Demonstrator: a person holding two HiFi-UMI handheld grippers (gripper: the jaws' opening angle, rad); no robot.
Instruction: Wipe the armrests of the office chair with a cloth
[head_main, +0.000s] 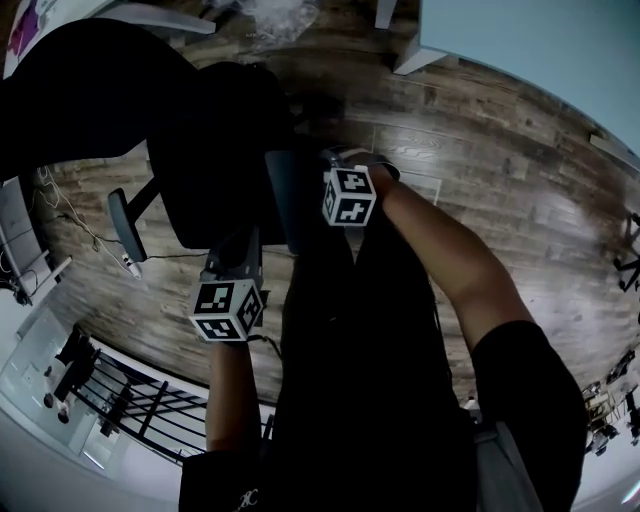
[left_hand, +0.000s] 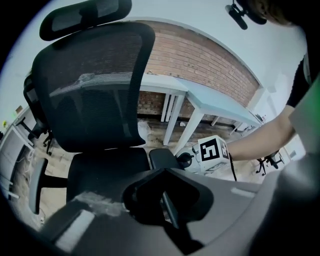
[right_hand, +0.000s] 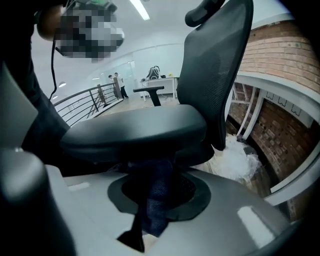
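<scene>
A black mesh office chair (head_main: 200, 150) stands in front of me, its backrest (left_hand: 90, 85) upright. My right gripper (head_main: 330, 190) is at the chair's near armrest (head_main: 285, 200), shut on a dark blue cloth (right_hand: 157, 192). The cloth is bunched right under and against the black armrest pad (right_hand: 135, 130). The far armrest (head_main: 125, 225) sticks out on the other side, and the same far armrest (right_hand: 155, 91) shows across the seat. My left gripper (head_main: 240, 250) hovers over the seat's front edge (left_hand: 100, 170) with its jaws together, holding nothing. The right gripper's marker cube (left_hand: 212, 150) shows beside the armrest (left_hand: 162, 159).
A white desk (left_hand: 215, 102) stands behind the chair before a brick wall (left_hand: 200, 60). White crumpled plastic (right_hand: 240, 160) lies on the wooden floor (head_main: 500, 200). A black railing (head_main: 140, 400) runs at the lower left. Cables (head_main: 70, 215) trail on the floor at the left.
</scene>
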